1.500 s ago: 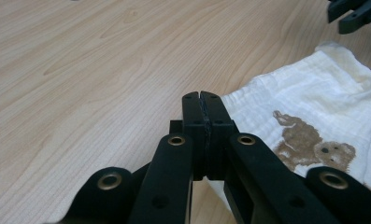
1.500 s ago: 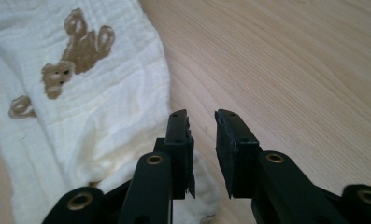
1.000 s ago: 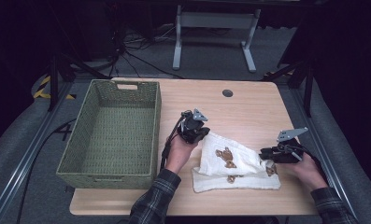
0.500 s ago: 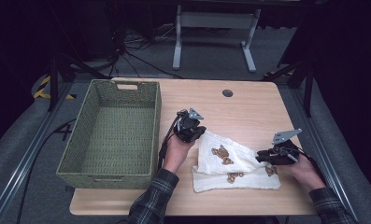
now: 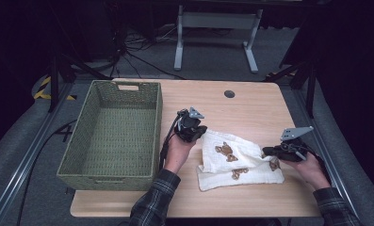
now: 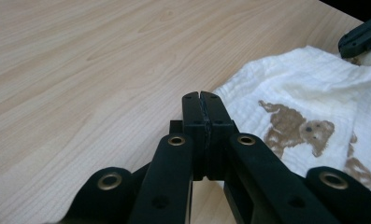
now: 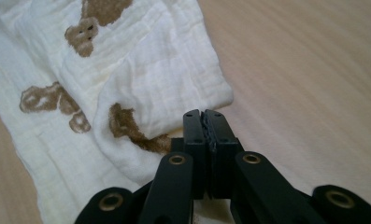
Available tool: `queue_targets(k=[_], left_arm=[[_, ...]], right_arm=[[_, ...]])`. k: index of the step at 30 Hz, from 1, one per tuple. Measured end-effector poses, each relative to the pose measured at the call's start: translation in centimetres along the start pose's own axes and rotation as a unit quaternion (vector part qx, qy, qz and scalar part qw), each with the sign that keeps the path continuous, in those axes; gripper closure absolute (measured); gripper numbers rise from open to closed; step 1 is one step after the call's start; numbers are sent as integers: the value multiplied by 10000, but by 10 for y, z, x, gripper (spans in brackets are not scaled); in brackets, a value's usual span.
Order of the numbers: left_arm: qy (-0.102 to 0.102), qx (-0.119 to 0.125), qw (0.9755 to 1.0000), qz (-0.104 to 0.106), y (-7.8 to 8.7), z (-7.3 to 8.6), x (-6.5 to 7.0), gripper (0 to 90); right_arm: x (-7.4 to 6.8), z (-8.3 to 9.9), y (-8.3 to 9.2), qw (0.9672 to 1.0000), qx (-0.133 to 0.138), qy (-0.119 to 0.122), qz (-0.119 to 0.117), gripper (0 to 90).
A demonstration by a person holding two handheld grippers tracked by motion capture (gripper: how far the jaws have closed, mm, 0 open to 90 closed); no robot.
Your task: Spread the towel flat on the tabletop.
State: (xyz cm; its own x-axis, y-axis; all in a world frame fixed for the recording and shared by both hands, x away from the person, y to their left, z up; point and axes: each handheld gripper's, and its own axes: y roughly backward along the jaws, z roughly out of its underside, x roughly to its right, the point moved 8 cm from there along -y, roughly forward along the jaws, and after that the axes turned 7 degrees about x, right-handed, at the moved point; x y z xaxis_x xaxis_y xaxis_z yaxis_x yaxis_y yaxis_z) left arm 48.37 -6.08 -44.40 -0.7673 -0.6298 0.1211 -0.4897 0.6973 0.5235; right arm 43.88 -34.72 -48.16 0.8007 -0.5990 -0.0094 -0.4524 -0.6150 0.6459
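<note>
Change: the right gripper [image 5: 269, 151] had edged in against the cloth's right end since the earlier frame, and its jaws had just been closing; nothing showed between them.
Cloth: the white bear-print cloth [image 5: 236, 162] lay loosely folded on the table [image 5: 250, 108], between the two grippers.
Left gripper: the left gripper [image 5: 197, 136] sat at the cloth's upper left corner, jaws together and empty.
Basket: the green wicker basket [image 5: 110, 169] stood empty to the left.
Progress: judged early; cloth still ungripped, folding or stowing remained.

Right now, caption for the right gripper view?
Shut right claw at the edge of a white bear-print cloth on the wooden table.
</note>
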Motion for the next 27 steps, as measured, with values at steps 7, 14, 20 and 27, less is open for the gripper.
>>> queue_targets(k=[7,14,20,27], left_arm=[[-26,45,9999,-96,1,-7,-4,900],[-77,-104,9998,-141,7,4,-1,900],[-149,-249,9994,-185,13,18,3,900],[-170,-355,9991,-142,13,28,9,900]], right_arm=[[17,-10,11,9995,225,-143,195,882],[2,4,16,9999,89,-78,73,879],[-17,39,15,9992,-391,-33,-1,859],[-16,29,22,9999,-101,-118,46,820]])
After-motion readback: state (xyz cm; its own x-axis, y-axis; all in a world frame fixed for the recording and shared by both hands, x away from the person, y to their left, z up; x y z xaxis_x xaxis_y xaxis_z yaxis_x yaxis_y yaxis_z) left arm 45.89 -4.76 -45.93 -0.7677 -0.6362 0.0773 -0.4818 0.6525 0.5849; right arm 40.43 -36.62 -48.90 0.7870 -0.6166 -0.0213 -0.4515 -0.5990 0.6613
